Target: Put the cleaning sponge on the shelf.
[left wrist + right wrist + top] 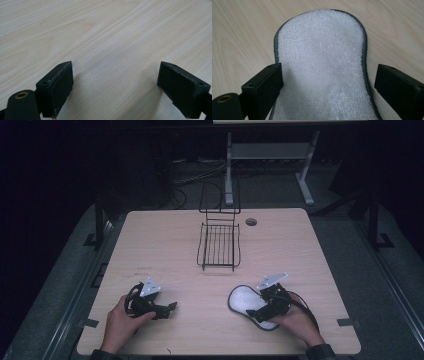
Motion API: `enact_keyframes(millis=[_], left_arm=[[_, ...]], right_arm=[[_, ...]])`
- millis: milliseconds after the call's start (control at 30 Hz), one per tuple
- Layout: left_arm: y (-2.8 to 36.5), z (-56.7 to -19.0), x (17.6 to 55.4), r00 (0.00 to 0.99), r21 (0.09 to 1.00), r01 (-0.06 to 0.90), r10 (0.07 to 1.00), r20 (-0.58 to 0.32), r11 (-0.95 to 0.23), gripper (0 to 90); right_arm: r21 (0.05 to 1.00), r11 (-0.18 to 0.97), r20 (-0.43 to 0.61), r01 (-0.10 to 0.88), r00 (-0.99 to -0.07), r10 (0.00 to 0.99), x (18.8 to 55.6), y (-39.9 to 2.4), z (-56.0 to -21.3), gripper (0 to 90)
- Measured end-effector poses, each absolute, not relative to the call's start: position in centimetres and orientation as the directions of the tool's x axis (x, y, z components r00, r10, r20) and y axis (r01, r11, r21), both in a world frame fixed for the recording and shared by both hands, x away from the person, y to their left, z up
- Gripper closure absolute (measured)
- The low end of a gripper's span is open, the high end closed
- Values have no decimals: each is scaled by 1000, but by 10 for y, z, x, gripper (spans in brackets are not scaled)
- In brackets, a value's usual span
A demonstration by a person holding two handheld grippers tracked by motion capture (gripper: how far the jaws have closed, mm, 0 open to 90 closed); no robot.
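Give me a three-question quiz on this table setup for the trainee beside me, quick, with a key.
1. True or false: the right gripper is clamped shut on the white pad.
2. Multiple choice: what lies between the left gripper's jaws? A) a wire rack B) bare wooden table C) a cable.
3. Short answer: where does the black wire rack stand relative to the two grippers?

Key:
1. False. Its jaws are spread wide, one on each side of the pad.
2. B. The left gripper view shows plain table between open jaws.
3. Farther from the person, near the middle of the table, roughly between the two.
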State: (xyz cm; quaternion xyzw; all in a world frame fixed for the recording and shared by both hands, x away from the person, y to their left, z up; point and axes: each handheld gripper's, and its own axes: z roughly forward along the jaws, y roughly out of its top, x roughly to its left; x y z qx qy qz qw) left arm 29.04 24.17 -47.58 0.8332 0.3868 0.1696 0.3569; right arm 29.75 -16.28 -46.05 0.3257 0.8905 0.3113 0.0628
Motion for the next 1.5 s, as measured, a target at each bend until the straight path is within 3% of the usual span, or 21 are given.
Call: enact_keyframes(millis=[433,500,1100,1500], left_arm=[[242,-476,290,643,726,523,766,7,-446,126],[242,-476,290,644,726,523,765,7,-446,125],[242,-476,290,643,726,523,765,7,-446,126],[242,-476,290,644,726,523,765,7,-446,126]], right_arm=[[576,600,112,554,-781,614,299,-161,-465,86],[580,605,113,546,-789,604,299,-162,-464,140],[581,624,94,523,-805,586,299,-162,-457,228],[641,556,136,528,-792,595,299,-175,-443,483]])
